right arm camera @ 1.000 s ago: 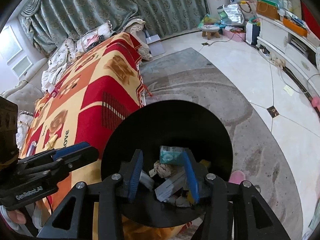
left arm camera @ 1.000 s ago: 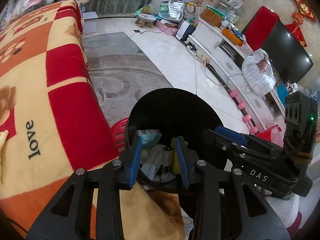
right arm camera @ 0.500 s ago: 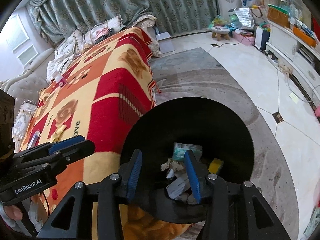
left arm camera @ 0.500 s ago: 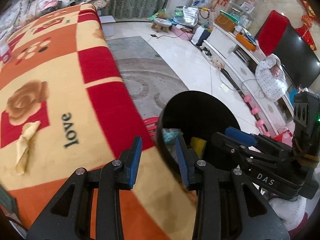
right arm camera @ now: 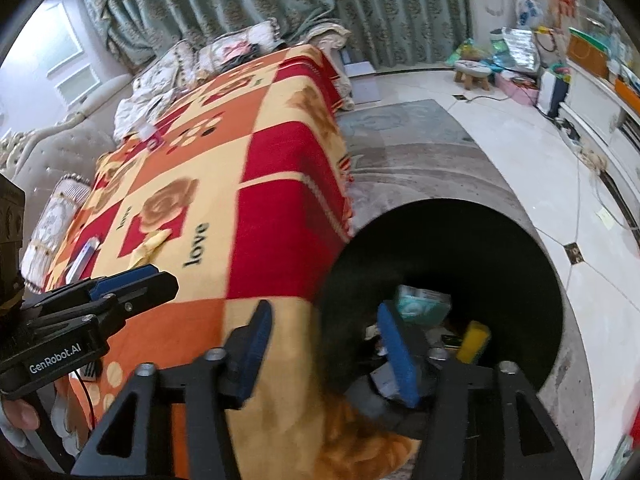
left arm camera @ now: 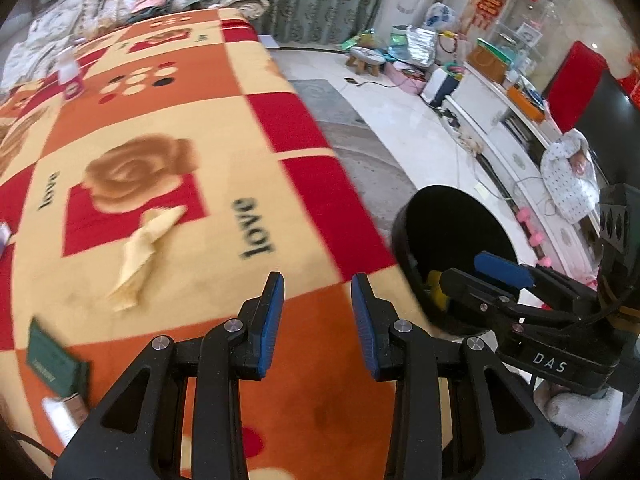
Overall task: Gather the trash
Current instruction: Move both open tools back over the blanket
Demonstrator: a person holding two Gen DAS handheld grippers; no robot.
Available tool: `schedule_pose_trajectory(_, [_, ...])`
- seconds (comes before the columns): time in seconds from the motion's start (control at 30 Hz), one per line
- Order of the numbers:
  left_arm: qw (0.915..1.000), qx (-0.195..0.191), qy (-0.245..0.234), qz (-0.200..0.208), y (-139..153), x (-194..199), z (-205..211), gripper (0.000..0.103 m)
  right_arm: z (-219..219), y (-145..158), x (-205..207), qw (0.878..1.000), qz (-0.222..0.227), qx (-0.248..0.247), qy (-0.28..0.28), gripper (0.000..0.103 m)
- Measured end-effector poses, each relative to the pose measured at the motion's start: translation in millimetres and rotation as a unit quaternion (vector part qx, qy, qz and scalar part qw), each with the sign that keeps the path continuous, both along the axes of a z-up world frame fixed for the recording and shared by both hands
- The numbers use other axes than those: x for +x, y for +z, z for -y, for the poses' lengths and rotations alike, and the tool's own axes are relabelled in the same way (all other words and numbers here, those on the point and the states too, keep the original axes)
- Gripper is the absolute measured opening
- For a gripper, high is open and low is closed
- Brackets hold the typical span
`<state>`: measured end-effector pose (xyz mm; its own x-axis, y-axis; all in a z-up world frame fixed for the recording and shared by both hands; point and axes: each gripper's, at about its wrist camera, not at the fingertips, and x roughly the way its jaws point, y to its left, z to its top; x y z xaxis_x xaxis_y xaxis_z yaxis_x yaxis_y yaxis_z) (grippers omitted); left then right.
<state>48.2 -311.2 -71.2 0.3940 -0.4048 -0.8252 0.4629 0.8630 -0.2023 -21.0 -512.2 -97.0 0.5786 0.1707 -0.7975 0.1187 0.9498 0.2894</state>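
A black round trash bin (left arm camera: 448, 240) (right arm camera: 520, 248) stands on the floor at the blanket's edge, with a teal pack (right arm camera: 420, 304), a yellow piece (right arm camera: 474, 336) and other litter inside. My left gripper (left arm camera: 318, 316) is open and empty over the patterned blanket (left arm camera: 160, 120). A crumpled yellow wrapper (left arm camera: 142, 252) (right arm camera: 150, 246) lies on the blanket ahead and left of it. A green packet (left arm camera: 52, 358) lies at the near left. My right gripper (right arm camera: 324, 348) is open and empty, straddling the bin's rim.
A white carton (left arm camera: 62, 416) lies by the green packet. A small pink-labelled bottle (left arm camera: 71, 76) stands at the blanket's far side. Cushions and a curtain lie behind. A grey rug (right arm camera: 420, 160), tiled floor, a stool (left arm camera: 366, 58) and a TV cabinet (left arm camera: 512, 128) are to the right.
Both grippers swung left, away from the bin's inside. The left one moved from over the bin to over the blanket. The right one opened wider, now across the rim.
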Motion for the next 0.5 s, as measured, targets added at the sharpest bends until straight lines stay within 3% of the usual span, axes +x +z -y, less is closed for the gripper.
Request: schedule_pose_trajectory(0.5, [0.9950,0.042,0.091,-0.003,9.9,-33.1,-149.4,0.035,-119.5,-8.0,41.1,0.992,-0.012,0.018,0.120,0.061])
